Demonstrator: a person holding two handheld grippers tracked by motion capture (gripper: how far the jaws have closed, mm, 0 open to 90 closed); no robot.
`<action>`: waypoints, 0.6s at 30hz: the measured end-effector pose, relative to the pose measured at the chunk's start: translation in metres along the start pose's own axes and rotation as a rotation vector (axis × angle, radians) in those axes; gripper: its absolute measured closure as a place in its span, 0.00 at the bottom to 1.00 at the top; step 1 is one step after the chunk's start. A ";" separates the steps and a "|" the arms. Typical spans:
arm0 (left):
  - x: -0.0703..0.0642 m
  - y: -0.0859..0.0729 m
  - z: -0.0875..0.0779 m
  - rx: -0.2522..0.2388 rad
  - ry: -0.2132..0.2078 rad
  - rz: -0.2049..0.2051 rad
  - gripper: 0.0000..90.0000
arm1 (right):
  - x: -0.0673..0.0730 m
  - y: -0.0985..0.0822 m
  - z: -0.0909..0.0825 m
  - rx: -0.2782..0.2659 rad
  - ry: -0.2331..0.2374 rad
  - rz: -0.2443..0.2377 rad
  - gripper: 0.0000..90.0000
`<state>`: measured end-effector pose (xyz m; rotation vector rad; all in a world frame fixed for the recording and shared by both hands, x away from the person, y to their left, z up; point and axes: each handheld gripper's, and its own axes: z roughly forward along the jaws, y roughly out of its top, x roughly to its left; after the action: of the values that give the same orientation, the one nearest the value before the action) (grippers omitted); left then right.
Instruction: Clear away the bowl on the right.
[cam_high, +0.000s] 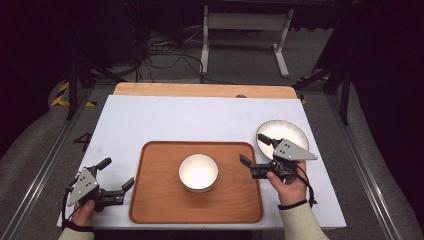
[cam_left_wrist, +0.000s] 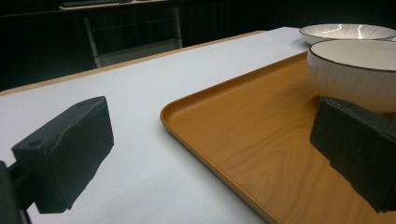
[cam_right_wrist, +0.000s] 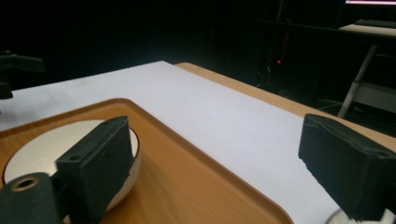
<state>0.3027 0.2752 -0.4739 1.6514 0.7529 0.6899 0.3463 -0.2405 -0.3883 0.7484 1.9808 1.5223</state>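
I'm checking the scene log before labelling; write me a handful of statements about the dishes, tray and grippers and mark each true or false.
1. The white bowl sits on the wooden tray. True.
2. The plate rests on the tray too. False: it lies on the white table, beyond the tray's right edge.
3. The left gripper is shut on the tray's rim. False: its jaws stand open, holding nothing.
4. The right gripper is open. True.
5. The bowl holds food. False: it looks empty.
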 end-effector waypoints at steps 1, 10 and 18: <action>0.000 0.000 0.000 0.000 0.000 0.000 0.00 | -0.002 -0.002 -0.002 0.007 -0.006 0.001 0.10; 0.000 0.000 0.000 0.000 0.000 0.000 0.00 | -0.010 -0.016 -0.017 0.000 -0.011 0.019 0.07; 0.000 0.000 0.000 0.001 0.000 0.000 0.00 | -0.019 -0.031 -0.030 -0.017 -0.035 0.040 0.07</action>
<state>0.3026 0.2750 -0.4739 1.6519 0.7535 0.6894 0.3354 -0.2802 -0.4105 0.8063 1.9357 1.5371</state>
